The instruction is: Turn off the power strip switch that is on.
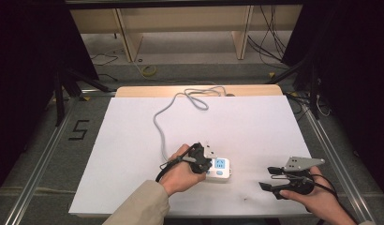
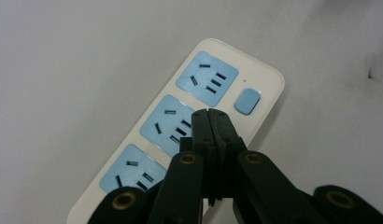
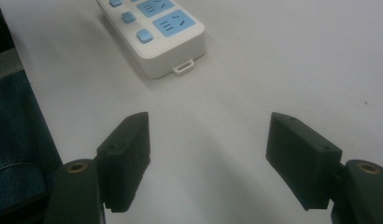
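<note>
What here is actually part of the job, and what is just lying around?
In the job:
- white power strip with blue sockets and switches
- left gripper, jaws shut, over the strip's switches
- right gripper, jaws open, waiting apart from the strip

Just lying about:
- cables on the floor
- wooden shelving behind the table

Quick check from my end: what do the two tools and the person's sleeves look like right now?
Both are black two-jaw units. The left tool carries a grey three-cornered plate and trails a black cable; its jaws have brass-coloured pivot rivets. The right tool has blocky black pads, the same rivets, a grey plate and a black cable. The left sleeve is beige.
</note>
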`<state>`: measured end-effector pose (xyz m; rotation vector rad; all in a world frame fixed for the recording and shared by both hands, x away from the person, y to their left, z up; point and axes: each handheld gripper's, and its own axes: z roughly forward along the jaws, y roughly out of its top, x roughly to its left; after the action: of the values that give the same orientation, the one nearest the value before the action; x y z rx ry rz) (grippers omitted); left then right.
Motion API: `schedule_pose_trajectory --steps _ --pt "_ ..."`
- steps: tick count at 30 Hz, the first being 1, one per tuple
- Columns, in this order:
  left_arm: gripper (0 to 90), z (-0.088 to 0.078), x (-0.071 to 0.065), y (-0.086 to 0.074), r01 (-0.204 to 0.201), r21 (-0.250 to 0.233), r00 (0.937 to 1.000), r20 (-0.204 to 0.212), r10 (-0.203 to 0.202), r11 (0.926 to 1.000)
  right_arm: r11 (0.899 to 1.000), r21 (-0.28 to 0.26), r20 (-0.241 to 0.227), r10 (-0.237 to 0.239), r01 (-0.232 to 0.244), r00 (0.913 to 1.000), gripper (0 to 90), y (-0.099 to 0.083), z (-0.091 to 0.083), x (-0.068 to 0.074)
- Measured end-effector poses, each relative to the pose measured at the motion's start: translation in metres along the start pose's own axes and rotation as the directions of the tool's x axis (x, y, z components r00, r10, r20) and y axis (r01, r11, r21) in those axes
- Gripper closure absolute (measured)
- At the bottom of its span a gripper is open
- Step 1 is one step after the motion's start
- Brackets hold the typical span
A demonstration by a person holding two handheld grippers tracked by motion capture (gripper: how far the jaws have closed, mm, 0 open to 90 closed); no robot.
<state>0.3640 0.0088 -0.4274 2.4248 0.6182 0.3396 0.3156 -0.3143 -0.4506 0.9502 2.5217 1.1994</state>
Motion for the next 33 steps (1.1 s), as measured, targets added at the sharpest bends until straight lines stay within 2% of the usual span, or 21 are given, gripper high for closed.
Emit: schedule_pose_trajectory --steps 9,19,21,27,33 --pt "89.9 -0.009 0.005 -0.002 0.019 -0.034 0.9997 -0.015 -0.02 0.9993 1.0 -0.001 0.002 0.003 -0.003 1.0 30.9 0.0 0.0 0.0" --pt "89.6 -0.018 0.01 -0.007 0.03 -0.045 0.9991 -0.028 -0.031 0.9985 1.0 0.0 0.003 0.006 -0.006 1.0 30.9 0.0 -0.001 0.0" --pt "86.4 -0.019 0.01 -0.009 0.041 -0.045 0.9988 -0.027 -0.042 0.9982 1.0 0.0 0.004 0.008 -0.008 1.0 30.9 0.0 -0.001 0.0" --pt "86.1 -0.024 0.012 -0.013 0.051 -0.046 0.998 -0.034 -0.053 0.9976 1.0 -0.003 0.006 0.012 -0.012 0.9999 30.9 0.0 -0.001 0.0" --pt "81.5 -0.029 0.015 -0.017 0.071 -0.063 0.9963 -0.045 -0.074 0.9955 1.0 -0.003 0.006 0.011 -0.011 0.9999 30.9 0.0 -0.001 0.0"
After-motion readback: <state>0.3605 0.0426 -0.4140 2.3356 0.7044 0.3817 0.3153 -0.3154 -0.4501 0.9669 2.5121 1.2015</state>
